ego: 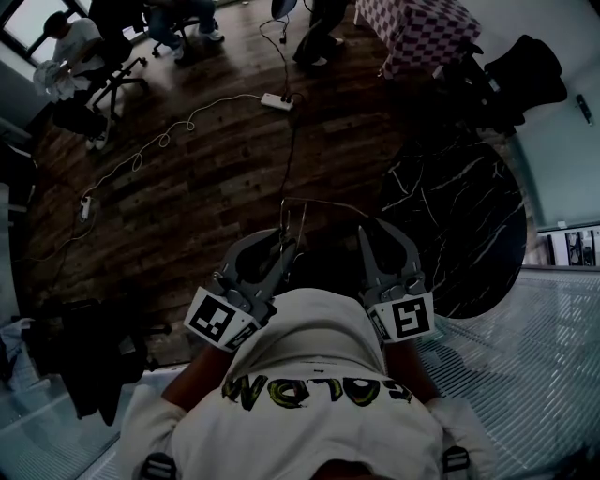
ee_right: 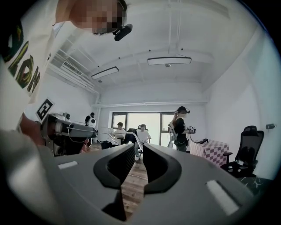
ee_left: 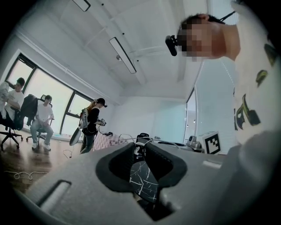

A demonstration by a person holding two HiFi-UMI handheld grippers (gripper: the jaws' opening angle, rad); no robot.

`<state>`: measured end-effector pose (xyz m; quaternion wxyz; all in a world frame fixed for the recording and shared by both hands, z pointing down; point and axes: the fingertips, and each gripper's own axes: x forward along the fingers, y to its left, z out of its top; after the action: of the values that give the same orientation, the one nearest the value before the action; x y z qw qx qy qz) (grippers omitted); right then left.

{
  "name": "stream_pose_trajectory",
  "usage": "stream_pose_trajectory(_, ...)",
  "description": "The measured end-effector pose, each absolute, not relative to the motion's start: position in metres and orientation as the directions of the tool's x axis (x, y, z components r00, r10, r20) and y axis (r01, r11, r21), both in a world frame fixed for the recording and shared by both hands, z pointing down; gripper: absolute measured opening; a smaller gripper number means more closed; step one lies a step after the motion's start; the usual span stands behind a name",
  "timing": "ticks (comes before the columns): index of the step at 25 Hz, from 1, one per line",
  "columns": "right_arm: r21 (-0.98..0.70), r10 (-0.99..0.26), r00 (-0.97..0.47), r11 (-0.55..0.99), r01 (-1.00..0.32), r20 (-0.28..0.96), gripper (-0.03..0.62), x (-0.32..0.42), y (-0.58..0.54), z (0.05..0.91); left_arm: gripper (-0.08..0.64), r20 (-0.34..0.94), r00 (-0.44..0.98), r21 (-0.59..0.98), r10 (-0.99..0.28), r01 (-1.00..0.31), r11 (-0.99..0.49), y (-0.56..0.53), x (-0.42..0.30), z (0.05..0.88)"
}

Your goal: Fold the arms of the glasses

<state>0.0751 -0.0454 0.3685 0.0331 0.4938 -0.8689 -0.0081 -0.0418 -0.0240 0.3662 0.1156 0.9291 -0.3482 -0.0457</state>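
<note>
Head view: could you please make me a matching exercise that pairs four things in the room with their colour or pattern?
Things:
1. power strip
2. round table
3. tablecloth
4. floor

Colour or pattern:
A. checked
B. brown wooden planks
C. white
D. black with pale veins

Pairs: 1-C, 2-D, 3-A, 4-B
</note>
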Motion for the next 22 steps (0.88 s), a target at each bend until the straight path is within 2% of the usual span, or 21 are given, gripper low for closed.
stream_pose_trajectory(19,0.041,-0.870,-0.489,0.492,-0.870,0.058,0.061,0.0853,-0.0484,0.3717,0.081,-0.016,0.764,0.249,-0.645,-0.622,-0.742,-0.0204,-0.0366,0.3613)
stream_pose_trajectory(22,0.041,-0.866,-0.498,0.500,-0.865,0.052,0.035,0.0836,-0.0474,0.3713,0.081,-0.015,0.765,0.251,-0.644,-0.621,-0.743,-0.0203,-0.0369,0.3620)
